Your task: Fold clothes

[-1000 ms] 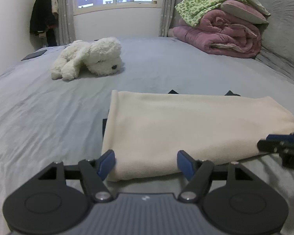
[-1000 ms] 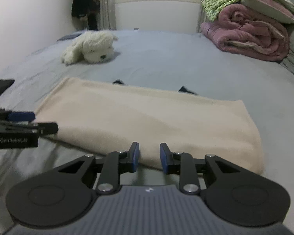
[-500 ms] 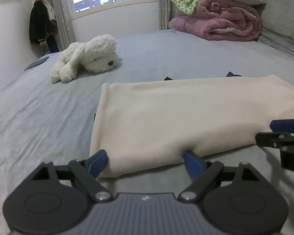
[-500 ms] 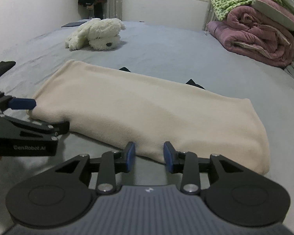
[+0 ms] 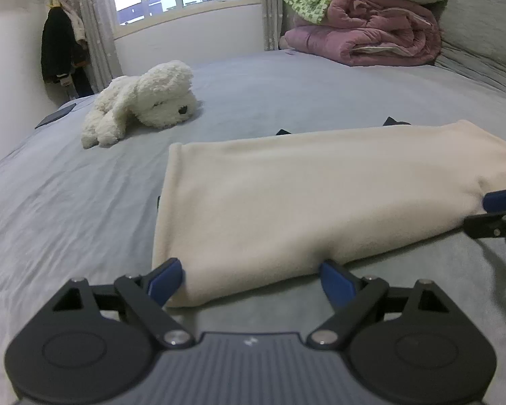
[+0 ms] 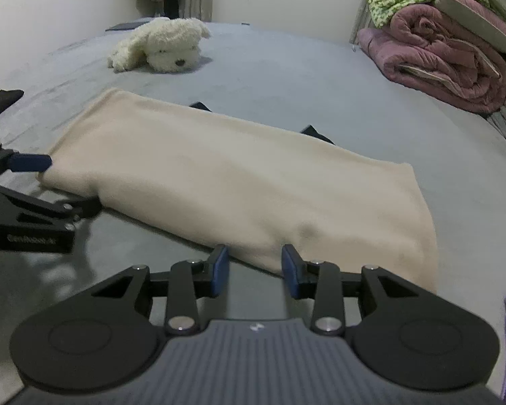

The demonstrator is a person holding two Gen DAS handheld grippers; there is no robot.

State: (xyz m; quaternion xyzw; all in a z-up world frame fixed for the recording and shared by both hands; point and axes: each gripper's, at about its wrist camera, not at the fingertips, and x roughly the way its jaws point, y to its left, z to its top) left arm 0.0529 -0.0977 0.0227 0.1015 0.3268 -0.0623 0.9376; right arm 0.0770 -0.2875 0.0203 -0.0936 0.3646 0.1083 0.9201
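Cream garment (image 5: 320,202) folded flat on grey bed (image 5: 286,87), near edge at both your grippers. Left gripper (image 5: 249,278) jaws wide apart, empty. Right gripper (image 6: 254,268) jaws parted, empty. Gripper label blurred, unreadable.

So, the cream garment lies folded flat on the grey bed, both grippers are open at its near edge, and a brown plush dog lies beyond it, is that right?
Not quite: the plush dog is white, not brown, as both wrist views show. The rest holds: the cream garment lies on the grey bed, with the left gripper and right gripper open.
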